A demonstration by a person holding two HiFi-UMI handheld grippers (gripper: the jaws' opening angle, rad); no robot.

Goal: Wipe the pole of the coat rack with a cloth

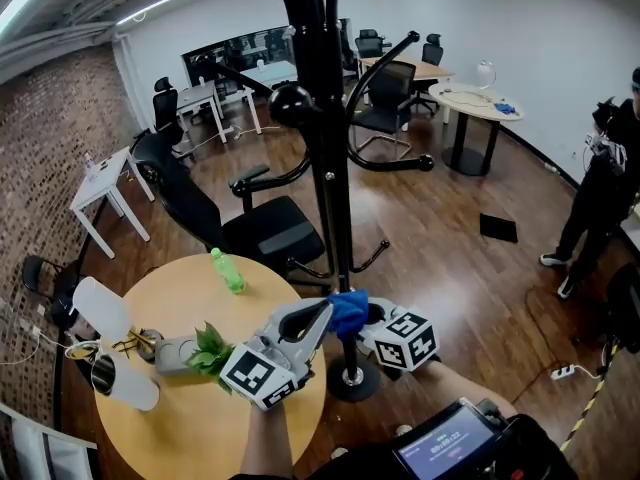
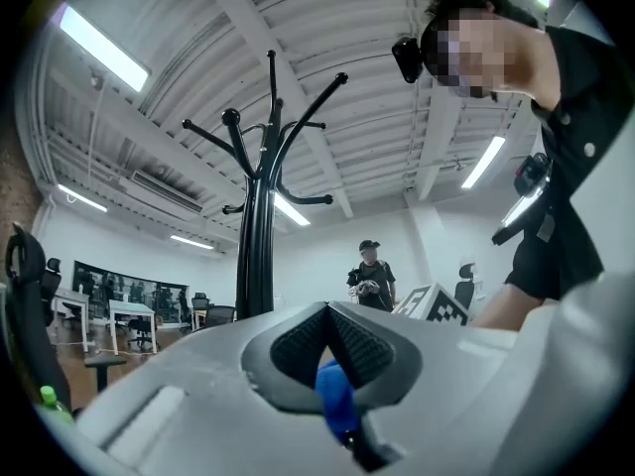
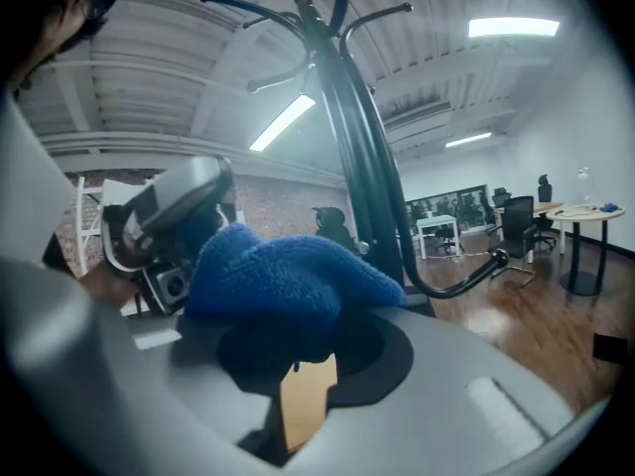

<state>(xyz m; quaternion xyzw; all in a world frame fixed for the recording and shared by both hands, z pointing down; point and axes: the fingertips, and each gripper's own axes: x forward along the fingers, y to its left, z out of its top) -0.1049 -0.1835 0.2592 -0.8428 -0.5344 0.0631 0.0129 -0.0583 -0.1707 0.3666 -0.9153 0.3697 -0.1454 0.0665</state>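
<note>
Coat rack pole (image 1: 328, 168) stands just right of the table (image 1: 190, 438). The left hand-held gripper (image 1: 322, 318) and right hand-held gripper (image 1: 372, 320) each pinch the blue cloth (image 1: 348, 310) low beside it. Best to press the cloth taut against the pole, then slide upward steadily.

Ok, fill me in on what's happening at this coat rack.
A person holds a gripper in each hand. The left gripper has its jaws shut on an edge of the blue cloth. The right gripper has the bunched bulk of the cloth between its jaws. The cloth is low down by the black coat rack pole, beside the round table.
</note>
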